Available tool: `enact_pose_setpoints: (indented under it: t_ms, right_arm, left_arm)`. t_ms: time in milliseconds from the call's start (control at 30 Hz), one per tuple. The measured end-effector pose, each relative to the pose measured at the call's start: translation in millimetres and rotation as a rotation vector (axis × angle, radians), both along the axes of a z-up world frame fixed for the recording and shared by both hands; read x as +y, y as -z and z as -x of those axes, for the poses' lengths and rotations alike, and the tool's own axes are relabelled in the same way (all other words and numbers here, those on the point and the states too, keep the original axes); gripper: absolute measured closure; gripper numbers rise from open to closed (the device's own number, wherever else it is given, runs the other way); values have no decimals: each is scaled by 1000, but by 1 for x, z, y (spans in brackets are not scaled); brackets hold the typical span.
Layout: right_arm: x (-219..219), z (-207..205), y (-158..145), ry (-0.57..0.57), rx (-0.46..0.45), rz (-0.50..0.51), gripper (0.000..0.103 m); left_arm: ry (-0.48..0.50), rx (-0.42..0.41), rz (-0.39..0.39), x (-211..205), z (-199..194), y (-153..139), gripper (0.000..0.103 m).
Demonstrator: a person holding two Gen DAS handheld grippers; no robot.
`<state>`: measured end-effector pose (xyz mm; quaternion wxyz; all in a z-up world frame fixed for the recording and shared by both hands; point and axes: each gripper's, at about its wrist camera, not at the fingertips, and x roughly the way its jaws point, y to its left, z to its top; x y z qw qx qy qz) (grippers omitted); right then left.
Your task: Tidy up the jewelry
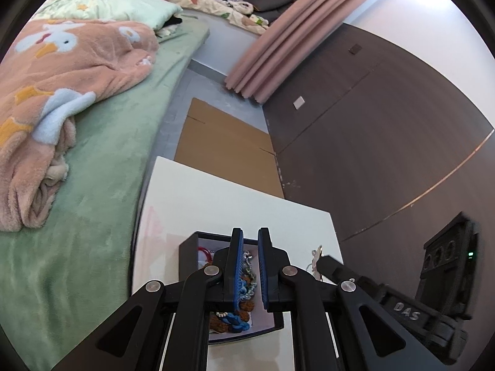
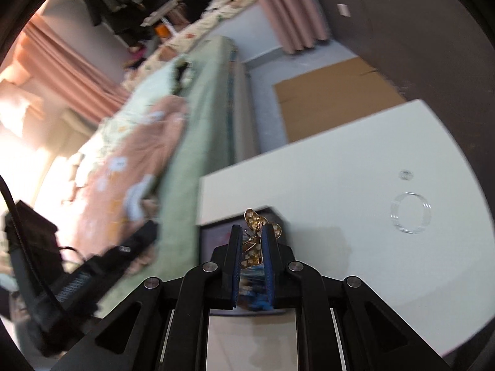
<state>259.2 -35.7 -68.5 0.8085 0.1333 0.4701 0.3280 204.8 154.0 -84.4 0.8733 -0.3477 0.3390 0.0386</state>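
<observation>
Jaws of right gripper (image 2: 252,249) tight around gold butterfly brooch (image 2: 255,241).

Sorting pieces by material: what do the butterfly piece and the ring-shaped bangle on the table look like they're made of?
Butterfly piece: apparently gold-toned metal, shiny, with pale stones or pearls dotting openwork wings. Bangle: looks like clear glass or acrylic; the white table shows through it and its rim glints.

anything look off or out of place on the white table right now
Mostly tidy. The black box holds a tangled heap of jewelry. Two clear pieces sit loose on the white table: a clear ring and a small clear bit. The right gripper pinches a gold butterfly piece.
</observation>
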Motion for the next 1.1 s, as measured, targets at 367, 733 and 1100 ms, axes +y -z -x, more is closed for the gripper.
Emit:
enact_pose_setpoints:
  t_ms: [367,733,1100]
  right_arm:
    - [44,-1,8,-80,44,-104,89]
    - [27,1,16,-70,51,-94,41]
    - [-79,-7,21,119,32,-52,41]
  left_arm:
    - [-97,14,42,24,9,6,93]
    - [-70,26,62,21,1,13,93]
    - [25,-36,-18,-20,-6,-4,25]
